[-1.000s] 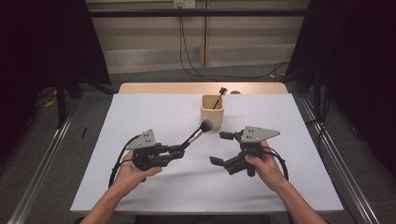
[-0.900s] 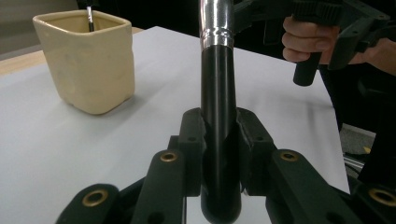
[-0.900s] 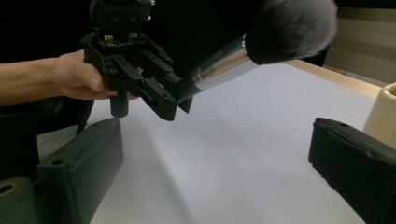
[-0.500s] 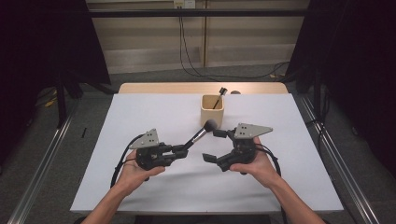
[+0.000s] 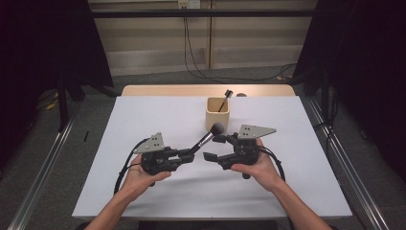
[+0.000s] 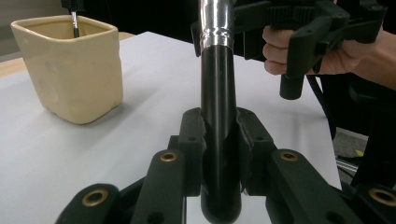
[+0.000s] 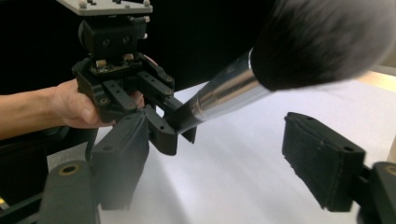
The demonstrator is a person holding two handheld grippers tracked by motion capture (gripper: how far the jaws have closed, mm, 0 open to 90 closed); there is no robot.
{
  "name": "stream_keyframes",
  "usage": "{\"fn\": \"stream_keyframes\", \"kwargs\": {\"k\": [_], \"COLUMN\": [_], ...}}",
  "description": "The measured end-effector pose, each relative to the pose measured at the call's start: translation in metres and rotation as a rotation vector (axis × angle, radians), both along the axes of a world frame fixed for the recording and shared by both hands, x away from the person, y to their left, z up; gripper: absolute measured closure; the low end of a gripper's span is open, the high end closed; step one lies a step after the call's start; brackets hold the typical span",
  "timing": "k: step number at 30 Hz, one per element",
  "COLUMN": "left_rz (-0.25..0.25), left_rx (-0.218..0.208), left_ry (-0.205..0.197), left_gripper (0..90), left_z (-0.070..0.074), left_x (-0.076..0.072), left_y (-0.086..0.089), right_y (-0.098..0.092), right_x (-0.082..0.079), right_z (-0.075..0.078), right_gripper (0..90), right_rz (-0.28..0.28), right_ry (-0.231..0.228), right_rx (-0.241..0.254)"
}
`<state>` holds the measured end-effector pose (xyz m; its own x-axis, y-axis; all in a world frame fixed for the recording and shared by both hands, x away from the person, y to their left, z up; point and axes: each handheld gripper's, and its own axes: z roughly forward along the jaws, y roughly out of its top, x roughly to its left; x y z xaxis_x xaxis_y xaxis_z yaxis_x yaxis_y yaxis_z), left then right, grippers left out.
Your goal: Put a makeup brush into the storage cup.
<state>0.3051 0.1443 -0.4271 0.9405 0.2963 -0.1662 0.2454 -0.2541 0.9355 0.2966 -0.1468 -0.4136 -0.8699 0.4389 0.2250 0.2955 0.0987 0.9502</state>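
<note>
L gripper (image 5: pixel 189 156) pinches brush (image 5: pixel 207 137) handle (tilted up); R gripper (image 5: pixel 216 147) spread, just been closing.

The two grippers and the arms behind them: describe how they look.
Both the left gripper and the right gripper are black, boxy and studded with bolts, with brass-ringed pivots at the fingers. Each has a grey three-cornered plate on top and trails a black cable. The person's forearms are bare, with no sleeves in sight.

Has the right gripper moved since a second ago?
Yes. The right gripper has shifted left toward the makeup brush, now sitting below the beige cup rather than right of it. Its fingers have just been closing, nothing clamped yet.
</note>
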Motion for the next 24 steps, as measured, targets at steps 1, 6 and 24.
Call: {"fn": "stream_keyframes", "kwargs": {"k": [1, 6, 24], "left_rz": [-0.002, -0.018, -0.033], "left_rx": [0.001, 0.006, 0.021], "left_ry": [-0.001, 0.002, 0.000], "left_gripper": [74.4, 74.4, 74.4], "left_z": [-0.0001, -0.0011, -0.0056], "left_x": [-0.0001, -0.0001, -0.0010], "left_y": [-0.0003, -0.0022, -0.0072], "right_y": [0.0002, 0.0023, 0.0037], "right_x": [0.0003, 0.0026, 0.0058], "right_z": [-0.0001, -0.0028, -0.0042], "right_gripper": [24.9, 32.1, 61.8], "right_rz": [0.001, 0.001, 0.024], "right_ry": [0.002, 0.019, 0.057], "right_rx": [0.000, 0.007, 0.072]}}
